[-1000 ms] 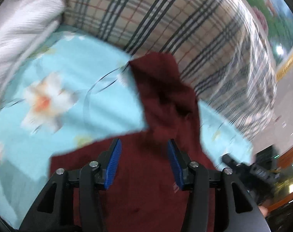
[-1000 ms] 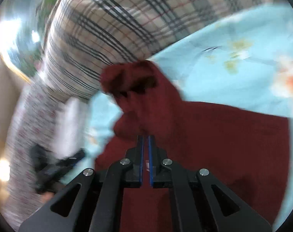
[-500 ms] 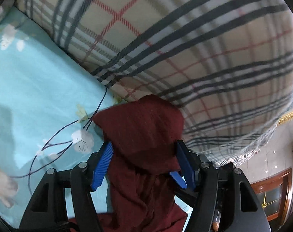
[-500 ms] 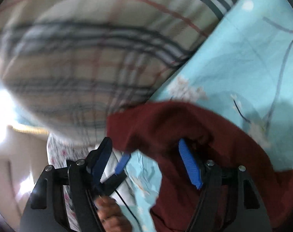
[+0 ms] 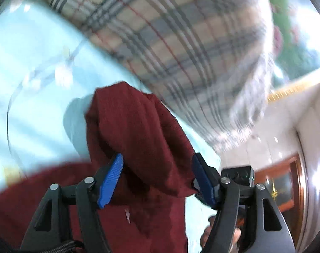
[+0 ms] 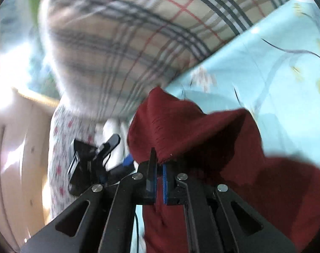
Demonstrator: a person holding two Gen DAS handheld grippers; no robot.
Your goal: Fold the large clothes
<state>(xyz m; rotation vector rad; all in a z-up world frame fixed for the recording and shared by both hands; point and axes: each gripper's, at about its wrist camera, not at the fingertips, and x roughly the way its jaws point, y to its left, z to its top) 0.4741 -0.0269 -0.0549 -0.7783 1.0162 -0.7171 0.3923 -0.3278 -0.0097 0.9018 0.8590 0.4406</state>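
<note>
The dark red garment lies on the bed sheet, and one part of it is lifted near the plaid pillow. The right gripper is clenched on a thin edge of this cloth. The left gripper is opening, with a bunched fold between its jaws; the pads do not seem to press it. The risk I see: the thin edge can slip out of the right gripper if it is pulled hard, and the fold can fall back crooked. The cloth may also drag against the pillow.
</note>
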